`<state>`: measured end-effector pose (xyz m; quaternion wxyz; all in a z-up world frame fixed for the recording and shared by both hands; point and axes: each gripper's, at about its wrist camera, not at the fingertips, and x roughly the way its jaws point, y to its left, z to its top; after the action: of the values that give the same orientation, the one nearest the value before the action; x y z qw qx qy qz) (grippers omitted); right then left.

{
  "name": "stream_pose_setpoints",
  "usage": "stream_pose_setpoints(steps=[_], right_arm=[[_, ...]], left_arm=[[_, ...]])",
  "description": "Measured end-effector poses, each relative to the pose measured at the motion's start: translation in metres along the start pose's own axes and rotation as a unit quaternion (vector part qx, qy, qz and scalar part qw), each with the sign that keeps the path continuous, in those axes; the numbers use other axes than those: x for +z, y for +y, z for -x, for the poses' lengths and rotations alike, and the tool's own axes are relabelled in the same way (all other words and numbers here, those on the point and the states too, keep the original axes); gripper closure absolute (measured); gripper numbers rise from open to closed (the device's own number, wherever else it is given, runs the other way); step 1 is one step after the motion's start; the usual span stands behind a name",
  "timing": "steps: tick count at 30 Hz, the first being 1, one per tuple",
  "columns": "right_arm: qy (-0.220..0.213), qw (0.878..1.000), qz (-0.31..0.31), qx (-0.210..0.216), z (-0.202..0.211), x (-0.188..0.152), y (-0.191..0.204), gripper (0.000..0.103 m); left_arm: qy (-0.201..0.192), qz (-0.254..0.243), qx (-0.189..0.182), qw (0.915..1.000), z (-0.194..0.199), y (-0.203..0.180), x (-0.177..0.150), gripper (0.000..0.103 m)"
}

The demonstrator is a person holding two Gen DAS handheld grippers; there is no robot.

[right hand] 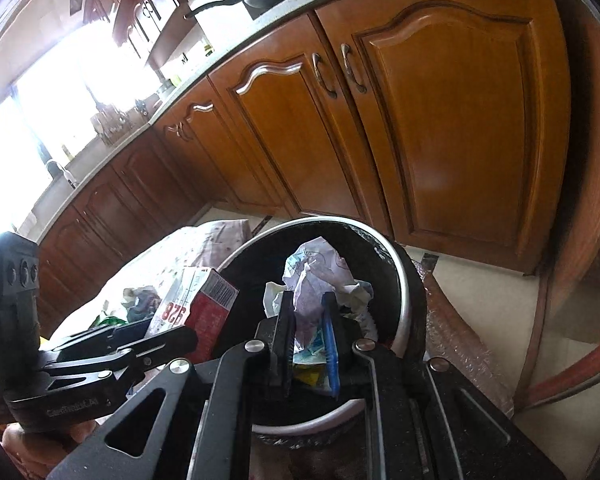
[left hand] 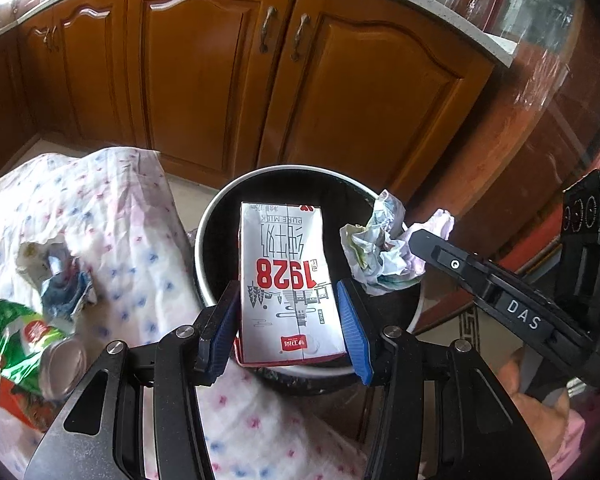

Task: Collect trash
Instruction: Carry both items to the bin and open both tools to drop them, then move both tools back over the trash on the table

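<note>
Bin [left hand: 216, 216] interior behind milk carton [left hand: 288, 280]; green wrapper [left hand: 16, 332] blurred, edge-cropped.

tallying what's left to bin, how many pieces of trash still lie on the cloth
2: a crumpled wrapper and a green packet on the floral cloth. More may hide beyond the frame edge.

Floral cloth [left hand: 112, 216] under crumpled wrappers [left hand: 60, 280], can [left hand: 62, 368]

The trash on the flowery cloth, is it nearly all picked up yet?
Not yet. Nothing clearly lies in the bin so far. In hand: the left gripper holds the milk carton over it, and the right gripper holds a crumpled paper wad above its opening. Left to do: drop both, then fetch the green wrapper, the metal can and the crumpled scrap from the cloth.
</note>
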<state>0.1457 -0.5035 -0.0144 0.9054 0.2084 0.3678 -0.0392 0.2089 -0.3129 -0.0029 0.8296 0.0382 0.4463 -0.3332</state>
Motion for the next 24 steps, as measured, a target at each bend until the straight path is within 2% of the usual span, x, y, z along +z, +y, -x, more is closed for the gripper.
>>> stream_pose_setpoints(steps=[4,5,6,8,9,11,12,21,24], right_arm=[[0.005,1.000,-0.001,-0.002,-0.004,0.001,-0.003,0.085],[0.006,1.000,-0.002,-0.002,-0.005,0.002,-0.003,0.079],[0.008,1.000,-0.002,-0.001,-0.005,0.003,-0.003,0.064],[0.004,1.000,-0.003,0.000,-0.004,0.004,-0.003,0.049],[0.001,1.000,-0.004,0.001,-0.002,0.004,-0.003,0.048],[0.000,1.000,-0.007,0.004,-0.001,0.005,-0.002,0.048],[-0.002,1.000,-0.010,0.006,0.001,0.003,-0.002,0.048],[-0.014,0.999,-0.020,0.034,0.018,-0.012,0.014,0.033],[-0.011,0.999,-0.018,0.046,0.020,-0.021,0.025,0.032]], left_arm=[[0.006,-0.006,-0.001,1.0000,-0.008,-0.005,0.005,0.056],[0.008,-0.007,-0.002,0.9999,-0.010,-0.006,0.006,0.055],[0.010,-0.008,-0.001,0.9999,-0.011,-0.007,0.006,0.055],[0.015,-0.008,0.001,0.9999,-0.014,-0.011,0.009,0.054],[0.018,-0.006,0.000,0.9998,-0.014,-0.011,0.008,0.052],[0.017,0.002,0.000,0.9998,-0.013,-0.010,0.008,0.037],[0.014,0.006,-0.001,0.9999,-0.012,-0.009,0.009,0.036],[-0.014,0.049,-0.009,0.9986,0.023,0.015,-0.023,0.035],[-0.020,0.062,-0.005,0.9979,0.035,0.022,-0.040,0.035]])
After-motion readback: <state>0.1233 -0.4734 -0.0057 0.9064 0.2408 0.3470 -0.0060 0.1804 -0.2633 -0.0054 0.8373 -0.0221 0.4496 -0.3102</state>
